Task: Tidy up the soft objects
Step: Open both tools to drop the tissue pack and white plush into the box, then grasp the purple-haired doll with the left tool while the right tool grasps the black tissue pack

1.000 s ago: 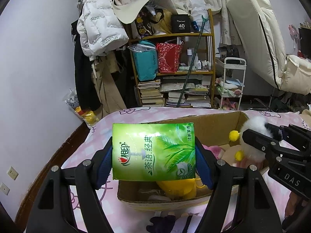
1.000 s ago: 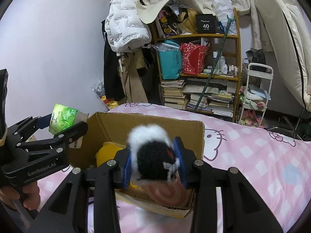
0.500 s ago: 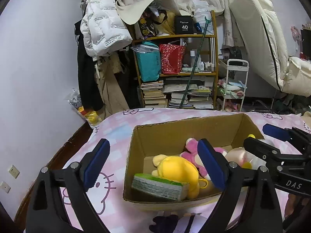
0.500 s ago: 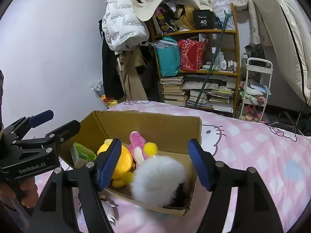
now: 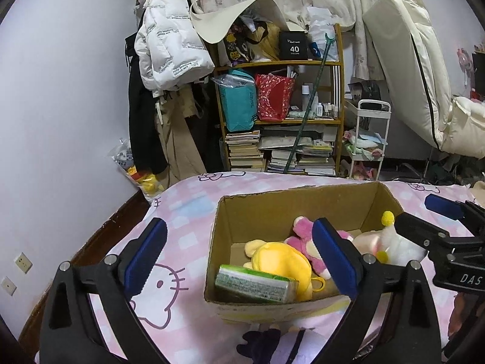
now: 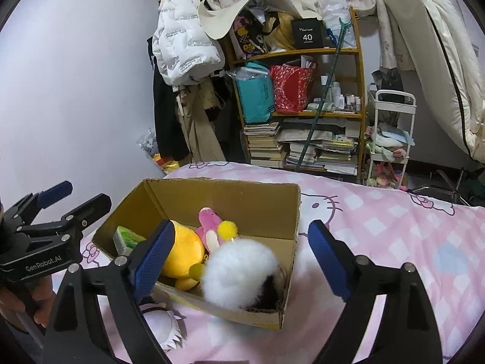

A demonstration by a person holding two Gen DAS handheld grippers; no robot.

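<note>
An open cardboard box [image 5: 291,206] stands on the bed. A green tissue pack [image 5: 254,283] lies in its near left corner, beside a yellow plush [image 5: 282,261] and a pink plush [image 5: 303,239]. A white fluffy plush [image 6: 239,273] with a black patch fills the near right corner. My left gripper [image 5: 239,251] hovers over the box's near left side, jaws opening, nothing between the pads. My right gripper [image 6: 242,245] hangs above the white plush, jaws opening, pads clear of it. In the right wrist view the box [image 6: 242,200] and tissue pack [image 6: 127,239] show too.
The bed carries a pink cartoon-cat sheet [image 6: 394,242]. A dark and white toy [image 5: 272,339] lies on it in front of the box. Beyond the bed stand a cluttered bookshelf [image 5: 282,121], a white trolley [image 5: 369,139], hanging coats [image 5: 169,54] and a leaning mattress [image 5: 409,75].
Both grippers went from shut to wide open. The green tissue pack dropped from the left jaws into the box, and the white and black plush dropped from the right jaws into it.
</note>
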